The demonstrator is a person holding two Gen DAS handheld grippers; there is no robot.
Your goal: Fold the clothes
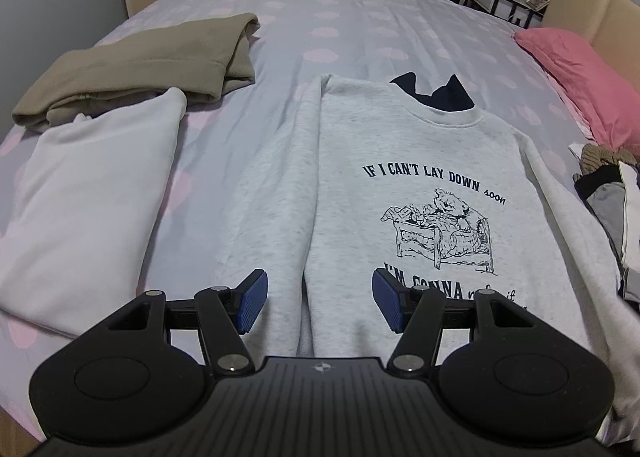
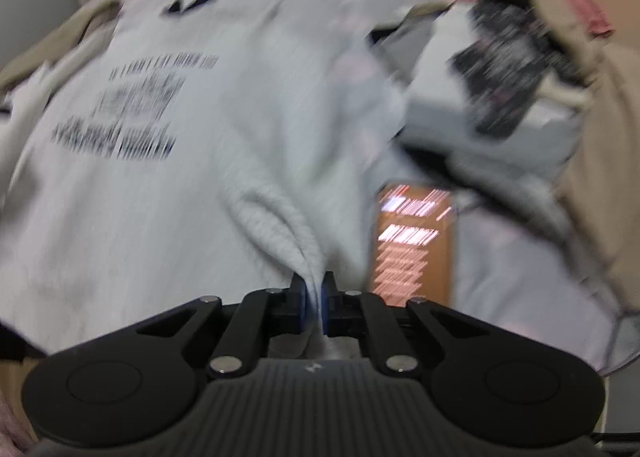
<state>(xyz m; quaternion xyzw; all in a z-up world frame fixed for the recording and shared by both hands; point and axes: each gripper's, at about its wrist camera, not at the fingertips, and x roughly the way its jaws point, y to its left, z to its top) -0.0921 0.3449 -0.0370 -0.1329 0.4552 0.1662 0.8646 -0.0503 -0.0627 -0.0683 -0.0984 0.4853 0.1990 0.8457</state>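
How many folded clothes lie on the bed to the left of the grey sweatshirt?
2: a white folded garment nearest the camera, and a tan folded garment behind it, partly under it. More may lie out of view.

Light grey sweatshirt spread face-up on the bed, navy lettering and a bear-in-bed drawing across the chest, left sleeve folded along the body. Ribbed cuff of the other sleeve lifted, bunched and pinched.
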